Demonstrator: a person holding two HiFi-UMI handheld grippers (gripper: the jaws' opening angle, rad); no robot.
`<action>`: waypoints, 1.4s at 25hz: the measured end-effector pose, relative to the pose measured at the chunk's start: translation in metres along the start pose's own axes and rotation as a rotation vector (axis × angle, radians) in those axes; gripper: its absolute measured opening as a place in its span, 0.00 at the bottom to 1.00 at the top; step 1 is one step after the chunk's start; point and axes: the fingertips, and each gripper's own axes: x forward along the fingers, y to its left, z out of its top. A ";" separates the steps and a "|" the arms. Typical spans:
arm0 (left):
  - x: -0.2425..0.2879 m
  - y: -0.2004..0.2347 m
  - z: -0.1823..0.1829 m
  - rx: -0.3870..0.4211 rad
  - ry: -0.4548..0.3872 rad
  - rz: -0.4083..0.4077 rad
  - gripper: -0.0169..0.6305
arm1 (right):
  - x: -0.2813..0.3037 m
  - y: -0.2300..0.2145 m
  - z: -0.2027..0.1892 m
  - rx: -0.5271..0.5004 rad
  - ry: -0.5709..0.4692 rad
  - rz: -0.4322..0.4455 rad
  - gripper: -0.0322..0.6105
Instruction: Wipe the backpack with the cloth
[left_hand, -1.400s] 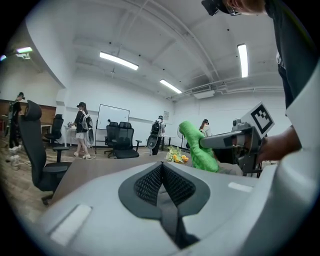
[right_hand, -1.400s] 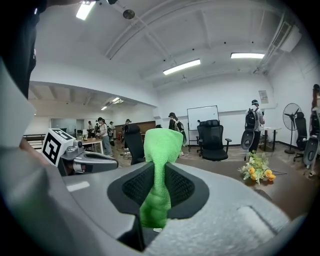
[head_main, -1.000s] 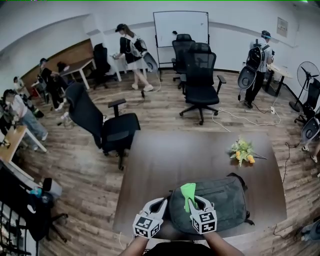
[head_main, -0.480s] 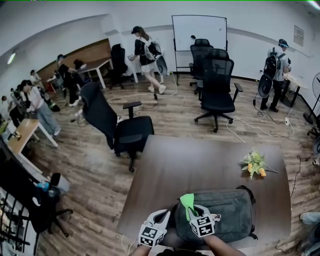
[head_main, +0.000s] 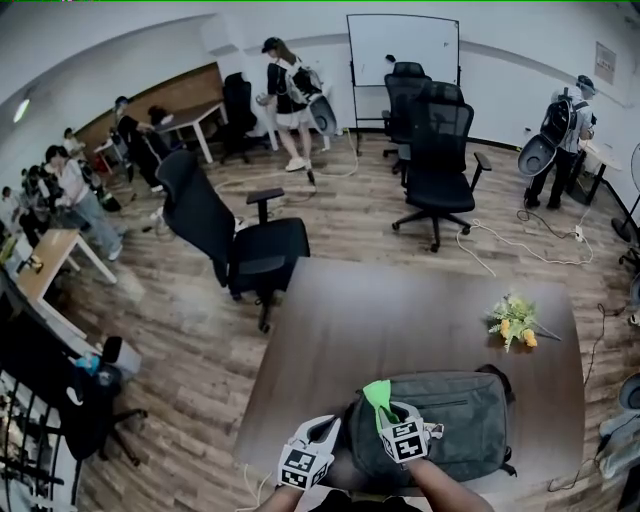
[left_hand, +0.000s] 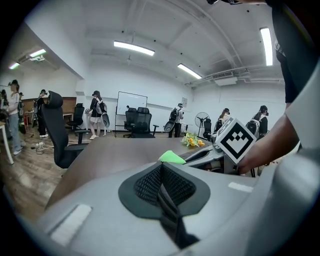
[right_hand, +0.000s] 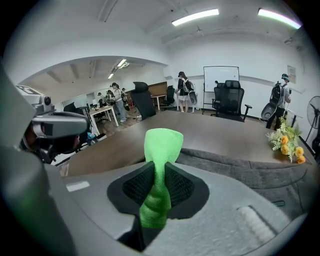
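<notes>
A grey backpack (head_main: 455, 420) lies flat at the near edge of the brown table (head_main: 400, 310). My right gripper (head_main: 388, 410) is shut on a bright green cloth (head_main: 376, 396) and hovers over the backpack's left part; in the right gripper view the cloth (right_hand: 159, 165) stands pinched between the jaws, with the backpack (right_hand: 250, 167) just beyond. My left gripper (head_main: 322, 435) sits at the backpack's left end, jaws closed with nothing between them. In the left gripper view its pads (left_hand: 162, 185) meet, and the green cloth (left_hand: 172, 157) shows to the right.
A small bunch of yellow flowers (head_main: 513, 322) lies on the table's far right. A black office chair (head_main: 235, 245) stands at the table's left corner, more chairs (head_main: 435, 150) behind. Several people stand or sit around the room; cables trail on the wooden floor.
The view has shifted slightly; both grippers stay near the backpack's left end, the right one still holding the cloth over it.
</notes>
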 end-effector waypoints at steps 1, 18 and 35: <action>0.001 0.000 -0.002 0.002 0.005 -0.003 0.05 | 0.000 -0.002 0.000 0.001 0.001 -0.004 0.16; 0.019 0.004 -0.004 0.014 0.031 -0.006 0.05 | -0.011 -0.041 -0.006 0.016 0.025 -0.100 0.16; 0.040 -0.021 -0.004 0.028 0.044 -0.054 0.05 | -0.063 -0.125 -0.034 0.093 0.066 -0.274 0.16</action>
